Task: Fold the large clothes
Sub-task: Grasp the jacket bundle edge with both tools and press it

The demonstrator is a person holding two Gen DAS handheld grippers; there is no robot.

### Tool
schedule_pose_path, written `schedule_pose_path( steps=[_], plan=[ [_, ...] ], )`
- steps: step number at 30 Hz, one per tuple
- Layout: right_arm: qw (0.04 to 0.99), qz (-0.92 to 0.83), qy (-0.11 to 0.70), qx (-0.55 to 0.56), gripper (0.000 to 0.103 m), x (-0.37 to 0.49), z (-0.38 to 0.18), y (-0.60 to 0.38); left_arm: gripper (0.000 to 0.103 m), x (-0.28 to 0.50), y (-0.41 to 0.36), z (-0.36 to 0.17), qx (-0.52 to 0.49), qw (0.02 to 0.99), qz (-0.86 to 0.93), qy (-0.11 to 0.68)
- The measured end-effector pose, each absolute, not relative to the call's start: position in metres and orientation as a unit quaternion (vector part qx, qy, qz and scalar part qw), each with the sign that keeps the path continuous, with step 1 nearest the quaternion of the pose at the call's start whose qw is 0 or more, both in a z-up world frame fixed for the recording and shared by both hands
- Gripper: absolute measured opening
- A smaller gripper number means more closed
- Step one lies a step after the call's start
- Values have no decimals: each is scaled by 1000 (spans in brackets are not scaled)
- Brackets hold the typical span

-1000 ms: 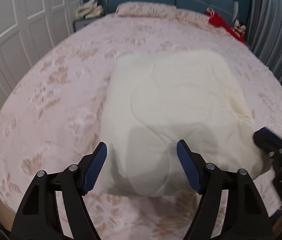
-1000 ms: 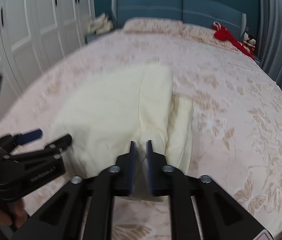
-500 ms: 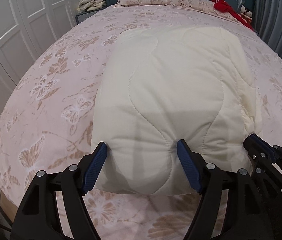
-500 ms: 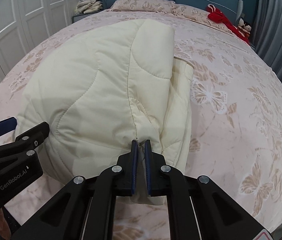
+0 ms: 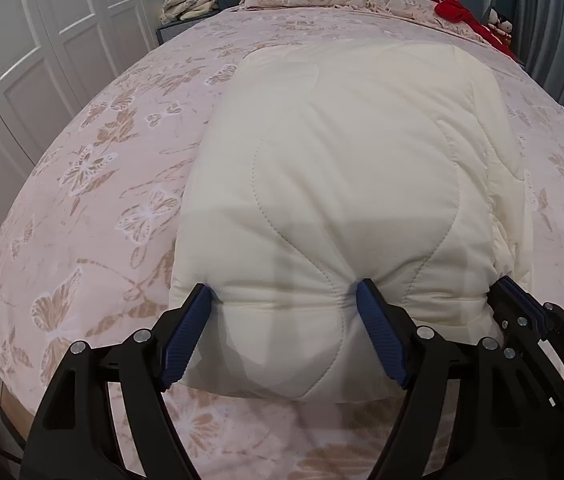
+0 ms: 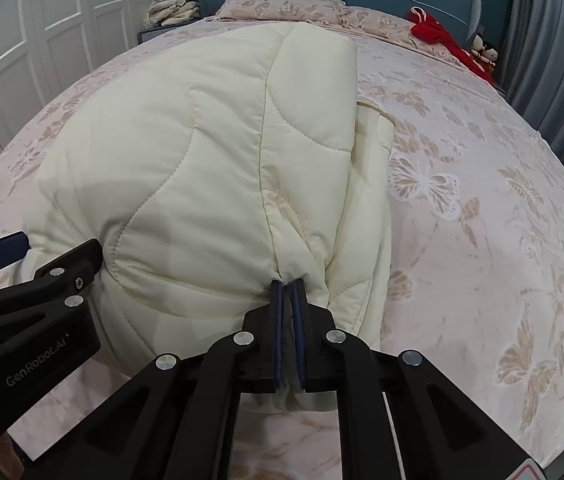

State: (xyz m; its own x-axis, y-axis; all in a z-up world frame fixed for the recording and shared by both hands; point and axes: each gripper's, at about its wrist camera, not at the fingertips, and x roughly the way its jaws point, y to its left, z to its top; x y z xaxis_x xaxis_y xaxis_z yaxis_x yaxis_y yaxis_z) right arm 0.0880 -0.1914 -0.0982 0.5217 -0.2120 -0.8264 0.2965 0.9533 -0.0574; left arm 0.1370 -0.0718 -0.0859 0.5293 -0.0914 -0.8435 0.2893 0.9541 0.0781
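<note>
The cream quilted garment (image 5: 345,184) lies folded in a thick pad on the floral bedspread (image 5: 94,168), filling the middle of both views, its near edge toward the bottom of the frame.

Left gripper (image 5: 282,336) — jaws spread wide and opening slightly, the blue pads straddling a puffy lobe of the near edge; they dent the padding a little but I judge this no firm grip. Right gripper (image 6: 289,332) — jaws pressed nearly together, pinching a thin gather of the garment's edge at lower centre of its view.

Step in hand, as I read it: laying the folded edge down. To do it well: lower both corners level, keep the pinched edge square over the layer beneath, let go only once the pad rests flat. On the right side an under layer sticks out — align it before the next fold.
</note>
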Motion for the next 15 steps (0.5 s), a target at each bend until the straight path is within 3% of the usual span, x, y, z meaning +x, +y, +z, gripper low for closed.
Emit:
schedule_pose_path(
  steps=[9, 13, 15],
  plan=[
    [872, -135, 466, 66, 10, 87, -94, -198, 74, 138, -70, -84, 97, 870, -111, 470],
    [877, -116, 457, 96, 10, 78, -75, -209, 74, 145, -43, -61, 23, 867, -136, 479],
    [885, -118, 433, 125, 27, 66, -57, -220, 75, 152, -21, -50, -29, 867, -134, 479]
  ],
)
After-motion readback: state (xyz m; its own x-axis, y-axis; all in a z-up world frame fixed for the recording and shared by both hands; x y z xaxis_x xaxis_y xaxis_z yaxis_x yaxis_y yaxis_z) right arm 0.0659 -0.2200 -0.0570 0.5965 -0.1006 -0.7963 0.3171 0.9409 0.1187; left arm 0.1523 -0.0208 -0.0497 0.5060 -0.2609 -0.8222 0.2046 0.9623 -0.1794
